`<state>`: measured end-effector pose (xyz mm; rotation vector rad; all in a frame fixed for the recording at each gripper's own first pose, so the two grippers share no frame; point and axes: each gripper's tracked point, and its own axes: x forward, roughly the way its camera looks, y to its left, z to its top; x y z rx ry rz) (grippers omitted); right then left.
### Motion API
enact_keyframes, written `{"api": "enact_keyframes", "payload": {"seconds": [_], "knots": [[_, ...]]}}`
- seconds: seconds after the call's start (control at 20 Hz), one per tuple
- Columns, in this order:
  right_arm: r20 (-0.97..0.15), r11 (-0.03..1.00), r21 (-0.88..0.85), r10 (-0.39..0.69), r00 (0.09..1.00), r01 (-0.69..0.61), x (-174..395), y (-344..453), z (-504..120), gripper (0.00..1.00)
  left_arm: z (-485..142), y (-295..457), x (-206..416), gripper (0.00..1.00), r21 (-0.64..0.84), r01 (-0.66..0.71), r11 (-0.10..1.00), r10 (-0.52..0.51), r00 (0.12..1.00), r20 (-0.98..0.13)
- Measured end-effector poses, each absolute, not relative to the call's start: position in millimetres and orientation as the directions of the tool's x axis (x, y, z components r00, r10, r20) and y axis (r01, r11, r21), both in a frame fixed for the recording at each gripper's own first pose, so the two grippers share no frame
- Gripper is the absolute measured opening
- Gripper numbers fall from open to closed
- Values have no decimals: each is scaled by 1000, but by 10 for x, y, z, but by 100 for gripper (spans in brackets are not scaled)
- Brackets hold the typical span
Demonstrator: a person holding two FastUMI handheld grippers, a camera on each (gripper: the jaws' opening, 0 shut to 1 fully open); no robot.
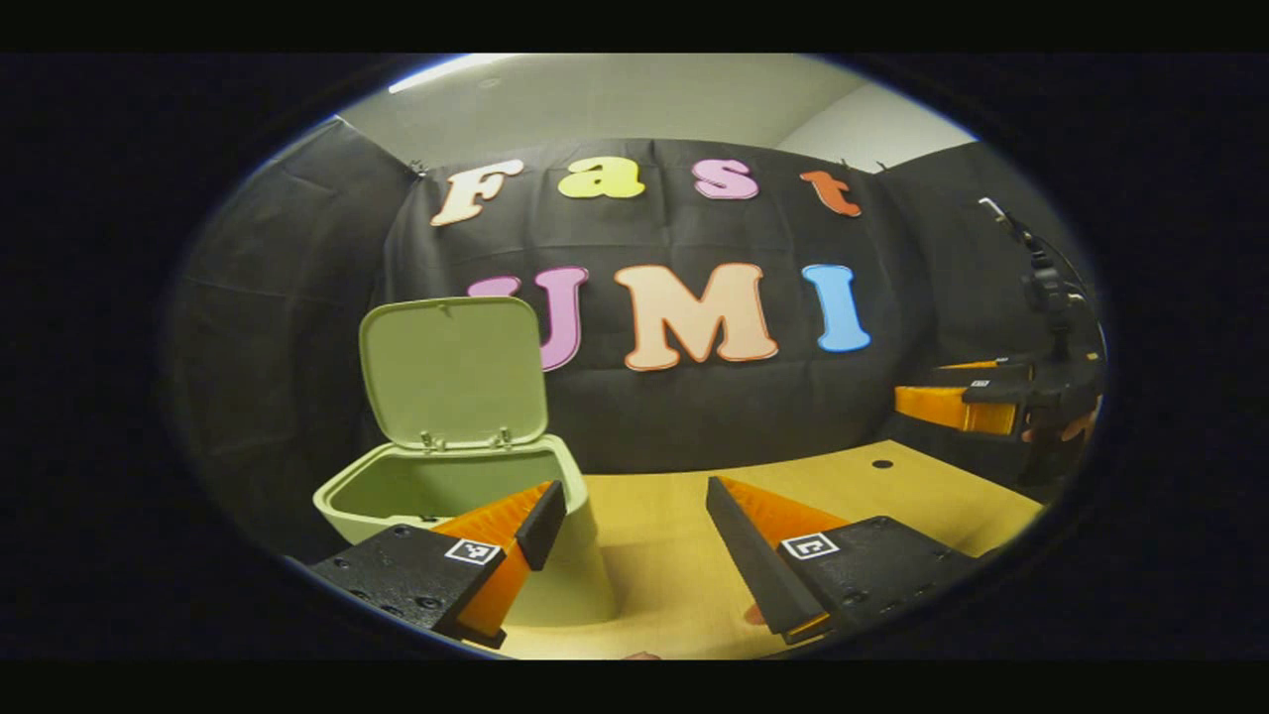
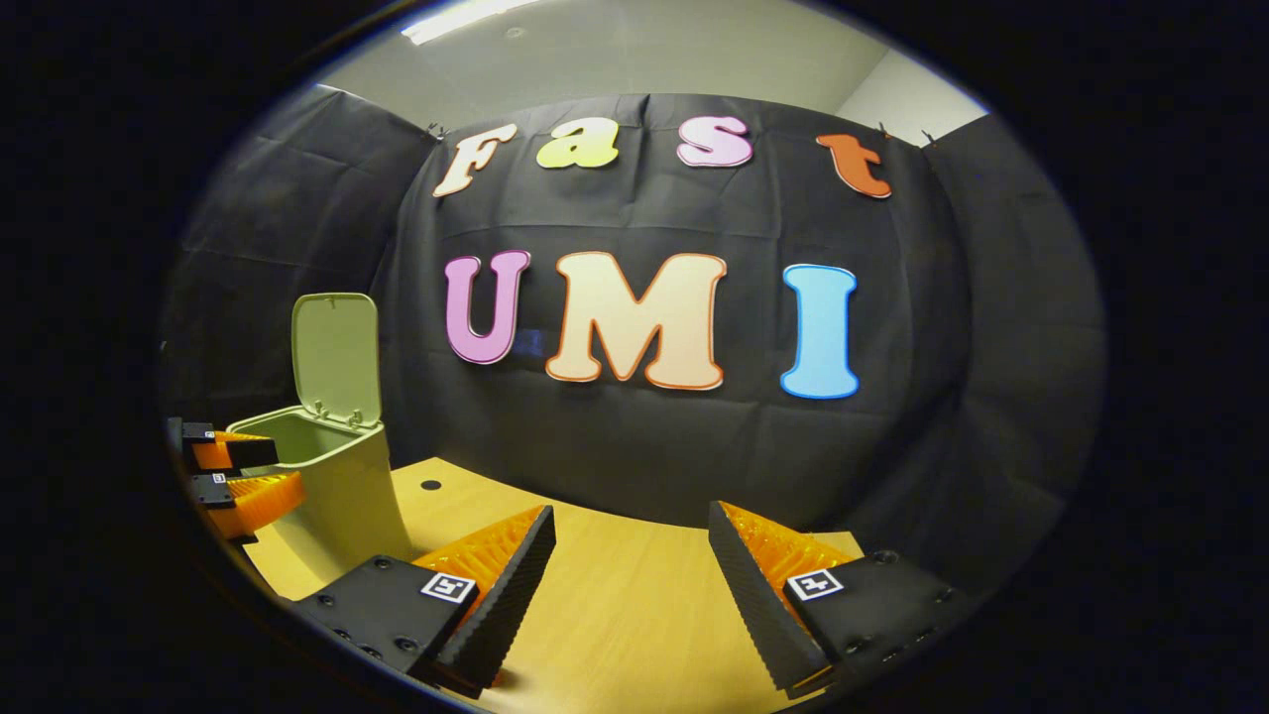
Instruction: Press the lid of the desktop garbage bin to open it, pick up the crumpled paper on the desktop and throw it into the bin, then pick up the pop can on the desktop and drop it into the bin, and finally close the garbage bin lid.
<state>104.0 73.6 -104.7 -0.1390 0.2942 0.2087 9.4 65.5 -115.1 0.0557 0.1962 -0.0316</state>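
Note:
The green desktop bin (image 1: 570, 580) stands on the wooden table with its lid (image 1: 454, 369) swung upright, and the inside wall of the bin shows. My left gripper (image 1: 634, 508) is open and holds nothing; its left finger (image 1: 516, 521) overlaps the bin's front rim. In the right gripper view the bin (image 2: 347, 501) sits at the far left with its lid (image 2: 337, 357) up, and the left gripper (image 2: 266, 474) hovers at its near side. My right gripper (image 2: 632, 531) is open over bare table, with nothing between its fingers. The right gripper (image 1: 960, 407) also shows far right in the left gripper view.
The wooden table (image 1: 674, 555) has a small dark hole (image 1: 881, 463) near its back edge. Black cloth walls close in the booth behind and to the sides. A hand (image 1: 1063, 426) holds the right gripper at the table's right end.

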Motion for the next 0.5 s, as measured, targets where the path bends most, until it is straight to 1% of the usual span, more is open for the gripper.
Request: {"api": "enact_keyframes", "payload": {"seconds": [0.05,0.1,0.15,0.2,0.25,0.3,0.35,0.45,0.5], "knots": [[-305,972,-109,168,937,-210,1011,637,-1064,100,-1195,562,101,87,49,53,997,-42,978,-204],[-311,974,-109,155,938,-198,981,548,-1068,100,-1249,470,104,92,46,70,997,-58,975,-215],[-317,976,-109,145,937,-188,938,479,-1075,100,-1303,379,112,87,40,86,996,-74,971,-225],[-320,978,-109,134,938,-177,903,403,-1076,100,-1369,285,110,87,35,104,994,-92,967,-237],[-321,980,-110,123,939,-166,867,335,-1099,98,-1446,198,107,87,32,121,992,-109,961,-254],[-322,981,-110,115,940,-157,831,282,-1099,100,-1545,113,92,87,32,139,990,-125,954,-273],[-326,982,-115,104,940,-148,804,218,-1112,98,-1627,36,78,87,33,154,987,-138,947,-289],[-339,983,-126,82,937,-132,728,87,-1169,98,-1791,-104,43,87,28,183,983,-164,932,-323],[-343,984,-127,72,937,-122,688,33,-1175,98,-1876,-163,23,92,25,194,981,-175,924,-339]]}}
